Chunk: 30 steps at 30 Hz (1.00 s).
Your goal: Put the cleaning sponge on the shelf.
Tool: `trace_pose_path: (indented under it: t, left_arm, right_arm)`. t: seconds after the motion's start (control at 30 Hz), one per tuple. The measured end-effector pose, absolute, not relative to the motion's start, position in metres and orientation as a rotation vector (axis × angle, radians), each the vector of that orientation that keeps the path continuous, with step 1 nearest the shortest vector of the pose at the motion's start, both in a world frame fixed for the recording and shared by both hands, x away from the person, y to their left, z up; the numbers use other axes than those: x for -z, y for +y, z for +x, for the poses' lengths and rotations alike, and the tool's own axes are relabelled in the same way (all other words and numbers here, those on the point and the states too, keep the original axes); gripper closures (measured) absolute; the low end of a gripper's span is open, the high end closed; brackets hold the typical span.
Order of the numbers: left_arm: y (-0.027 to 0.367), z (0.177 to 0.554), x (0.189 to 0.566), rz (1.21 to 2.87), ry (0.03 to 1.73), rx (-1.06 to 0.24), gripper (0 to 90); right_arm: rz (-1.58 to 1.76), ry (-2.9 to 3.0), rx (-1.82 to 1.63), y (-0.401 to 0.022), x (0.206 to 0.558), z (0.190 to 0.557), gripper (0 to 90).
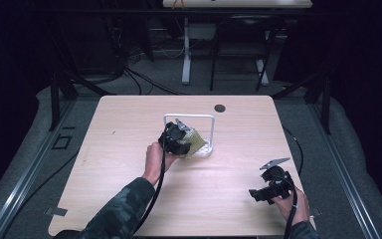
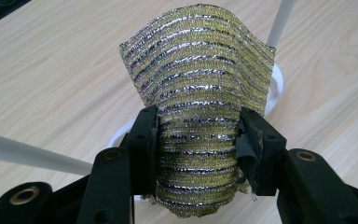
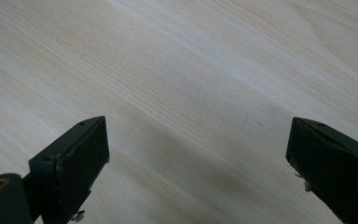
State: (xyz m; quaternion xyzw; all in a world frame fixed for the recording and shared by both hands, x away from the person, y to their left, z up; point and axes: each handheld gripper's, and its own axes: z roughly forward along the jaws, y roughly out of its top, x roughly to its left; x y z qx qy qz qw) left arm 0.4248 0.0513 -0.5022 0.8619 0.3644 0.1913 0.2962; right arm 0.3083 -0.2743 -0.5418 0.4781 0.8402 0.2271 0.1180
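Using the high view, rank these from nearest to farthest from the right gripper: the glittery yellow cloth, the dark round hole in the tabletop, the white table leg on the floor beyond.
From the right gripper:
1. Glittery yellow cloth, mid-table, clamped in the left gripper.
2. Dark round hole, near the table's far edge.
3. White table leg, on the floor beyond the table.

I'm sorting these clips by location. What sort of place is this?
Probably a lab or workshop: a bare wooden table on carpet, loose cables across the floor, and another desk's legs behind.
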Motion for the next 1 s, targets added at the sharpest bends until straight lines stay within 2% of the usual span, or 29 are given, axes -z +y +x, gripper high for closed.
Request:
trace_pose_path:
  t: [0.4,1.0]
  left_arm:
    - [0.047,0.435,0.512,2.303,1.002,-0.552,53.8]
    - [0.037,0.448,0.516,2.306,1.053,-0.532,54.1]
  right_arm:
    - [1.399,2.463,-0.655,-0.275,0.542,0.308,5.3]
    - [1.400,2.460,-0.669,-0.275,0.542,0.308,5.3]
